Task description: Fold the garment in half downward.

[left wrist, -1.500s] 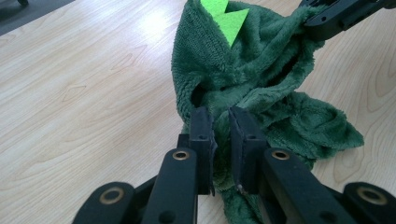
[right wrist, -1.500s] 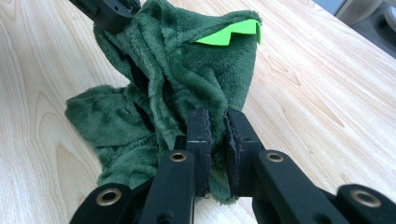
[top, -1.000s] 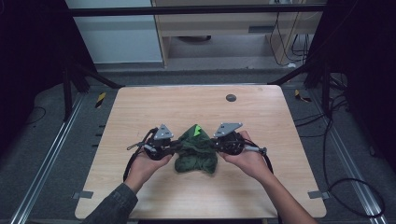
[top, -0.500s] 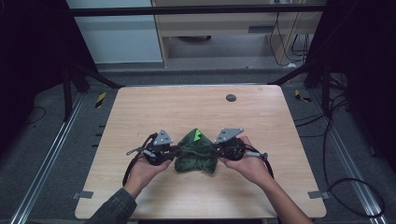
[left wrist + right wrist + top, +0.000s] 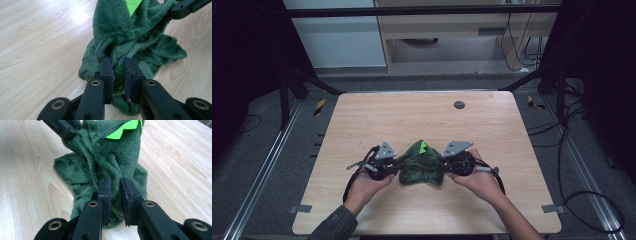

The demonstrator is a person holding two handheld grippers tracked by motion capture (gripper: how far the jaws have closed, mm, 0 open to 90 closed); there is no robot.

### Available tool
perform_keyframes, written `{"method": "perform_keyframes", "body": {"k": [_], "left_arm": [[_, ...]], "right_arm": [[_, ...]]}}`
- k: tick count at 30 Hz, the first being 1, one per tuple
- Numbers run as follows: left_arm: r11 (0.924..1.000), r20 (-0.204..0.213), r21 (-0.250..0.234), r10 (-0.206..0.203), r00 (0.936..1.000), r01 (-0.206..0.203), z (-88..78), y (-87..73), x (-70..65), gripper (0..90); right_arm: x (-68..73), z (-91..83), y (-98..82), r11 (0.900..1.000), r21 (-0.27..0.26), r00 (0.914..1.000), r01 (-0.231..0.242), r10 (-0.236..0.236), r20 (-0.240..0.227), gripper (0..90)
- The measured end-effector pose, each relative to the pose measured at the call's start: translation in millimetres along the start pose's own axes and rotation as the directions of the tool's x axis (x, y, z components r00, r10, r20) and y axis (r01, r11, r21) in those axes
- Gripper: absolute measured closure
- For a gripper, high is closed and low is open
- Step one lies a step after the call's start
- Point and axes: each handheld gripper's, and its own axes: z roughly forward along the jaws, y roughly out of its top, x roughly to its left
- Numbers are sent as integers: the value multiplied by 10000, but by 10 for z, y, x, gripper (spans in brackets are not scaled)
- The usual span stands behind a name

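Note:
A dark green plush cloth (image 5: 419,169) with a bright green patch lies bunched on the wooden table (image 5: 412,115), near its front middle. My left gripper (image 5: 399,167) meets it from the left and my right gripper (image 5: 442,167) from the right, each held in a hand. In the left gripper view my left gripper (image 5: 117,65) is shut on a fold of the cloth (image 5: 130,32). The right gripper's black jaw (image 5: 185,7) bites the far side. In the right gripper view my right gripper (image 5: 115,185) pinches another fold of the cloth (image 5: 107,157).
A small dark round disc (image 5: 459,104) sits in the tabletop toward the back right. Cables trail from both grippers over the front of the table. Metal rails and dark frame legs flank the table; a cabinet stands behind it.
Both hands and the cloth have shifted slightly toward the table's near edge. Both grips on the cloth look the same.

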Motion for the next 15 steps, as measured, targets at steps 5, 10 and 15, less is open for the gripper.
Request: {"method": "perform_keyframes", "body": {"k": [5, 10, 15], "left_arm": [[10000, 48, 11, -9, 10000, 9, -1, -34, -16, 781], [10000, 18, -19, -33, 10000, 33, -5, -63, -32, 778], [10000, 53, -12, -50, 10000, 50, 4, -98, -53, 768]], "right_arm": [[36, -4, -26, 10000, -42, 10000, 37, -37, -49, 776], [68, 0, -55, 10000, 10, 9999, 19, -19, -103, 772], [96, 0, -81, 10000, 30, 9999, 78, -78, -120, 764]]}}
